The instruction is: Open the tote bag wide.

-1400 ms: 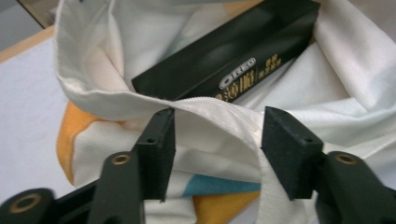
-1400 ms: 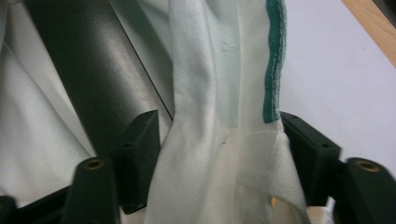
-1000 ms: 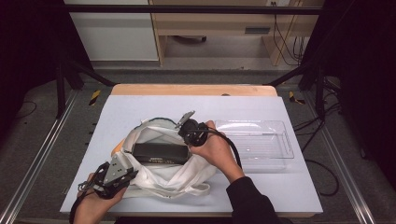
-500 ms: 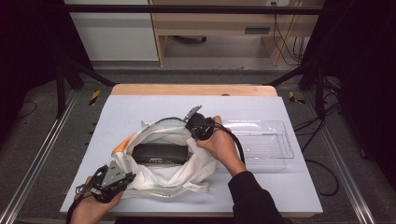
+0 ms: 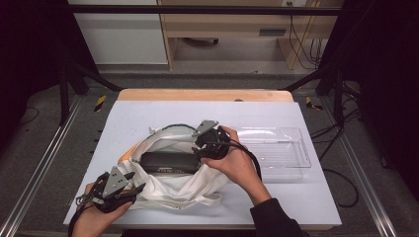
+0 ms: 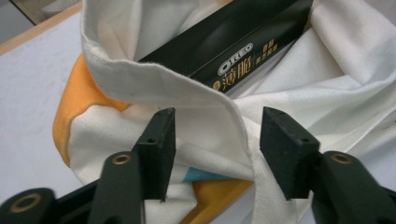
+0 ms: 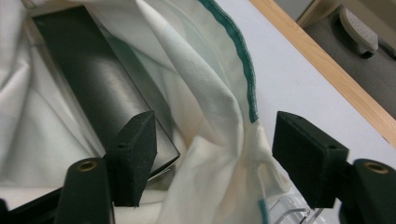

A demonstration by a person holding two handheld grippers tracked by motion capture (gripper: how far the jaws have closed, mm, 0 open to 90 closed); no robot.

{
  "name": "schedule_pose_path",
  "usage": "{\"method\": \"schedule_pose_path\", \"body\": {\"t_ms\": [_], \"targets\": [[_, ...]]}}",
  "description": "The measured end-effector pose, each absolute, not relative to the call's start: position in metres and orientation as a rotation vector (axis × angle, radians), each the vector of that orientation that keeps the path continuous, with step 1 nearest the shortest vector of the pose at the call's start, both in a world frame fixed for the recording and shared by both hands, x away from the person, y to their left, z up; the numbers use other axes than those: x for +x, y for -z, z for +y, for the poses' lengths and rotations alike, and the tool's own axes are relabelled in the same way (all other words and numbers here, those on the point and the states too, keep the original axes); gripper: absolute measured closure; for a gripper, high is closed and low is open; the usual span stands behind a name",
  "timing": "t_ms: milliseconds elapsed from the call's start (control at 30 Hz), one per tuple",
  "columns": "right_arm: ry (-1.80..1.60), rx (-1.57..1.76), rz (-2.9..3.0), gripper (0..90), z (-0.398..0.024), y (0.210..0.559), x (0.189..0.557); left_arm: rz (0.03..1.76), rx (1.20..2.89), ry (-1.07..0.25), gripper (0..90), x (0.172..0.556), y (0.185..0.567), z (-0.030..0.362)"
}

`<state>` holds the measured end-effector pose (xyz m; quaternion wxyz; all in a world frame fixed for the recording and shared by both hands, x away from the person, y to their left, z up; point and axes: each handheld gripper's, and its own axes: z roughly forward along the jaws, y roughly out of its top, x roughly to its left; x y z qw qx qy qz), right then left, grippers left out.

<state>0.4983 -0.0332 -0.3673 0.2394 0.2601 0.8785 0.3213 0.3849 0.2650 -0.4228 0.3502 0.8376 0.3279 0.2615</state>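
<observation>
White cloth bag [image 5: 170,185] with orange patches and a green-trimmed rim, lying slack near the middle of the table [image 5: 148,113], mouth gaping upward. Inside lies a long black Oreo box [image 5: 169,162], flat, its long axis running across the table from left to right. Left gripper [image 5: 129,189] at the bag's near-left rim and right gripper [image 5: 201,143] at its far-right rim: jaws have just been opening, and stand apart, cloth loose between them, unpinched.

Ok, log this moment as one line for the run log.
left gripper: fingers just opened, bag rim between, unpressed | right gripper: just opened off bag | Oreo box: inside cloth bag
</observation>
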Motion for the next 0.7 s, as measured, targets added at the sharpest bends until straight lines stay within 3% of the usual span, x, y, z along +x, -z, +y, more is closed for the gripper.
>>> {"method": "schedule_pose_path", "body": {"t_ms": [267, 700], "targets": [[-0.983, 0.730, 2.353, 20.3, -0.054, 0.359, 0.479, 0.786, 2.137, -0.704, 29.1, 0.392, 0.403, 0.265], [-1.034, 0.793, 2.309, 14.2, -0.089, 0.368, 0.473, 0.691, 2.203, -0.696, 22.5, 0.421, 0.392, 0.247]]}}
